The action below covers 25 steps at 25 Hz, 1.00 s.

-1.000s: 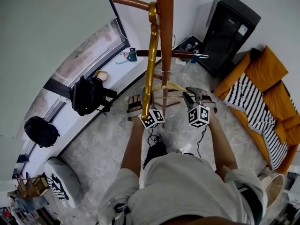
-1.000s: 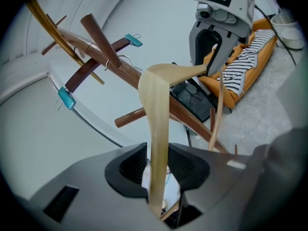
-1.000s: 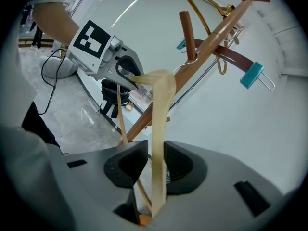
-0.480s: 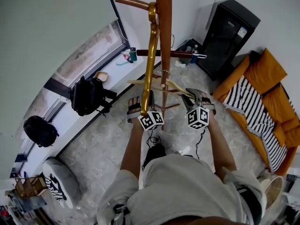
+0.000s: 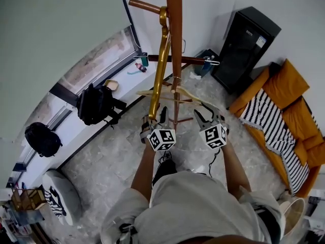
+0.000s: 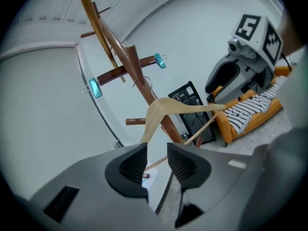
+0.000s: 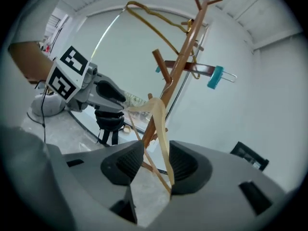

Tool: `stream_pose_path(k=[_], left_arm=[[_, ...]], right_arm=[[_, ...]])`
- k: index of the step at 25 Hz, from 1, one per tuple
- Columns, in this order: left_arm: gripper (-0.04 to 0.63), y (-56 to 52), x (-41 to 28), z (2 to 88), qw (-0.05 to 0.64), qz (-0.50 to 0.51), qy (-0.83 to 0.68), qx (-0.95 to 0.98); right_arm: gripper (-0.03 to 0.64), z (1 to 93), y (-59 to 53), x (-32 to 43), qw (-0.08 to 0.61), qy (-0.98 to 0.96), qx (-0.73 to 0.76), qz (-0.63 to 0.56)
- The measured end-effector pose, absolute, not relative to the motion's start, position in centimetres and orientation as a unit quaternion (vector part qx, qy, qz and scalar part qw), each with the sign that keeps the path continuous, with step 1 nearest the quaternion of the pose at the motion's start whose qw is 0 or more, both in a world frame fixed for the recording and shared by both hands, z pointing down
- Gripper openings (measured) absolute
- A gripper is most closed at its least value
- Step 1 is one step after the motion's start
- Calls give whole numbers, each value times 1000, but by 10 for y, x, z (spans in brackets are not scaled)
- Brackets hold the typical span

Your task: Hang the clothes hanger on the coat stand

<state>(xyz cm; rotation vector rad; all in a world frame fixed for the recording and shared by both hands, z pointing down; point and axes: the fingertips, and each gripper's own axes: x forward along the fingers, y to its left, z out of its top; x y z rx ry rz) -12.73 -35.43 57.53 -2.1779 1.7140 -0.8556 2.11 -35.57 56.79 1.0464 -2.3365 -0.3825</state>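
A pale wooden hanger (image 5: 172, 92) hangs by its hook against the brown coat stand's pole (image 5: 175, 39). My left gripper (image 5: 155, 117) is just below its left end and my right gripper (image 5: 207, 113) just below its right end. In the left gripper view the jaws (image 6: 157, 150) stand apart; the hanger (image 6: 166, 107) dips behind one jaw tip and no pad presses on it. In the right gripper view the jaws (image 7: 156, 153) are opening. The hanger's arm (image 7: 156, 112) and bar run between them, close along one pad and clear of the other.
A gold hanger (image 5: 160, 60) hangs from an upper peg, and a dark hanger with teal clips (image 5: 175, 59) sits across the pole. There is a black cabinet (image 5: 246, 39) at the back right and an orange sofa (image 5: 284, 100) at the right. Black backpacks (image 5: 96, 103) lie along the window ledge at the left.
Both grippers have dropped back toward the person, away from the stand. The pale hanger has levelled out and stays on the stand. The right jaws look wider apart.
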Motion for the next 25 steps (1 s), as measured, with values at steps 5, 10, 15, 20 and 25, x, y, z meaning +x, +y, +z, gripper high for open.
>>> stream_pose_path(k=[5,10,15,20,25], left_arm=[[110,-327,-109,562,50,-212,604,-766],[17,-299,-113,534,-7,-116,641,-759],[11,-265,-101,524,-17,-91,635,-767],[9,-230,-92,517,-27,-64,642,-764],[9,-192,-92,503,-26,-51,649,-758]], right_arm=[[151,543,-336,21,183,-891,408,-82],[69,523,-320,31,137,-883,446,-58],[5,515,-296,43,109,-884,453,-29],[5,499,-265,48,76,-892,445,-7],[5,475,-227,55,50,-894,446,-22]])
